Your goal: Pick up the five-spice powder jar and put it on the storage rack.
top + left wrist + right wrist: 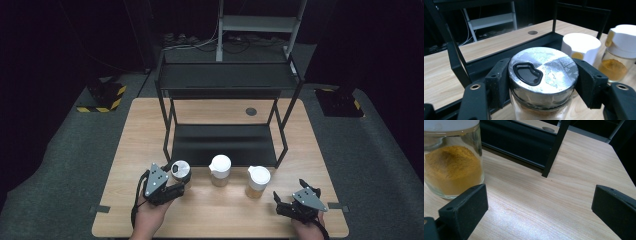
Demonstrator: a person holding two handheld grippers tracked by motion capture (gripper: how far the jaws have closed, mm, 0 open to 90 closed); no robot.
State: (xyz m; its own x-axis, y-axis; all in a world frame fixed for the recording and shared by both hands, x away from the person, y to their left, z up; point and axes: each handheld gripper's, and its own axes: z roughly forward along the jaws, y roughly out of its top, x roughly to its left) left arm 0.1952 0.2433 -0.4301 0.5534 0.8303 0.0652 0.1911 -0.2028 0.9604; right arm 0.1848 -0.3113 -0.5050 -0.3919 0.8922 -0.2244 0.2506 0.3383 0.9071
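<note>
Three spice jars stand in a row on the wooden table (210, 210) in front of a black two-tier rack (225, 145). My left gripper (176, 187) is shut on the leftmost one, a glass jar with a silver lid (180, 169) (543, 72); both pads press the lid's sides in the left gripper view. The middle jar (220, 170) (580, 47) and the right jar (258, 181) (619, 52) have white caps and hold yellow-orange powder. My right gripper (278, 201) (539, 212) rests open on the table right of the right jar (452, 160), nothing between its jaws.
The rack's lower shelf (223, 144) lies just behind the jars, and its front right leg (555, 150) stands close ahead of my right gripper. A round grommet hole (251, 111) sits at the table's back. Bare wood lies between the two hands.
</note>
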